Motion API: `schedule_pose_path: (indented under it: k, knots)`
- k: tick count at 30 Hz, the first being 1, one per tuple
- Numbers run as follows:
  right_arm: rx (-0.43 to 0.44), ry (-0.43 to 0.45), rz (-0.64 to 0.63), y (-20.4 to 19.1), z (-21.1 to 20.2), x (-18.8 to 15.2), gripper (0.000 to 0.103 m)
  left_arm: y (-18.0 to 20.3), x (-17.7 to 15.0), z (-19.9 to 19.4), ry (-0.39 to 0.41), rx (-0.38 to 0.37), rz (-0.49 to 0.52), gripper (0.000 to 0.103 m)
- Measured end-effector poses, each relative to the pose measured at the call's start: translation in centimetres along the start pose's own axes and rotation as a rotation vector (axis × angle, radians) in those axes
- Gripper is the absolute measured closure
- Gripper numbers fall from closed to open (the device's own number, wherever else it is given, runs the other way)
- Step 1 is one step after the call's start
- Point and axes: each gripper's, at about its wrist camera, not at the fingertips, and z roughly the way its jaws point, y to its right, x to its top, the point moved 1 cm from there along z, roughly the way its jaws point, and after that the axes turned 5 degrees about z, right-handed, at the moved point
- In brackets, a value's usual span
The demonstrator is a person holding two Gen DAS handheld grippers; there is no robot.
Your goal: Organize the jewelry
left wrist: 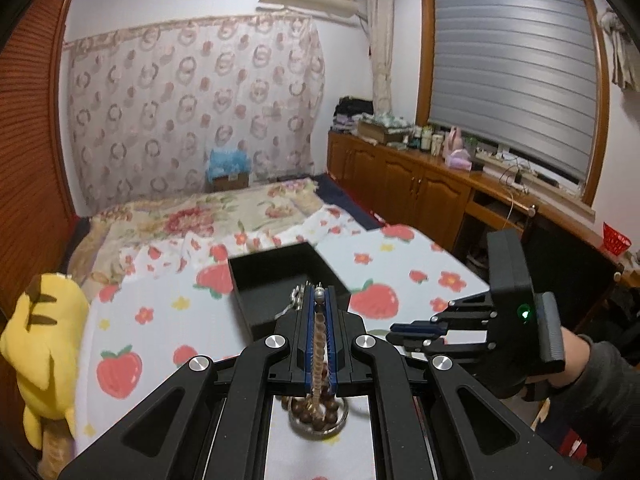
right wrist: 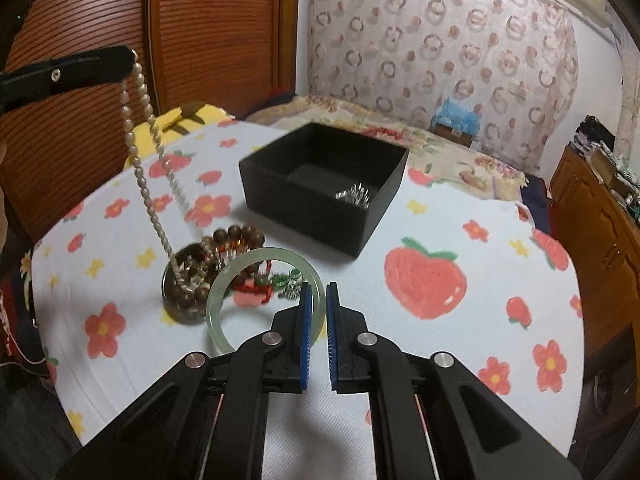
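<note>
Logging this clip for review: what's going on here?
A person is sorting jewelry on a strawberry-print cloth. The left tongs are shut on a pearl necklace, lifted with its lower end in a small dish of brown beads. The right tongs hover slightly open by a jade bangle. The black box holds one silvery piece.

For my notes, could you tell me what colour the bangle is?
Pale translucent green bangle, clearest in the right wrist view.

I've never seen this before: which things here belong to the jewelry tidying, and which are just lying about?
Job: pearl necklace in left tool, black box, jade bangle, wooden beads, dish, right tool.
Lying about: yellow plush, red basket.
</note>
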Motion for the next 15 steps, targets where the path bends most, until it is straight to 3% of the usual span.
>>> schedule_pose_path:
  k: [15]
  knots:
    - [-0.016,0.068,0.025,1.4,-1.7,3.3,0.095,0.1,3.9,-1.9,0.079,0.016,0.023,0.099]
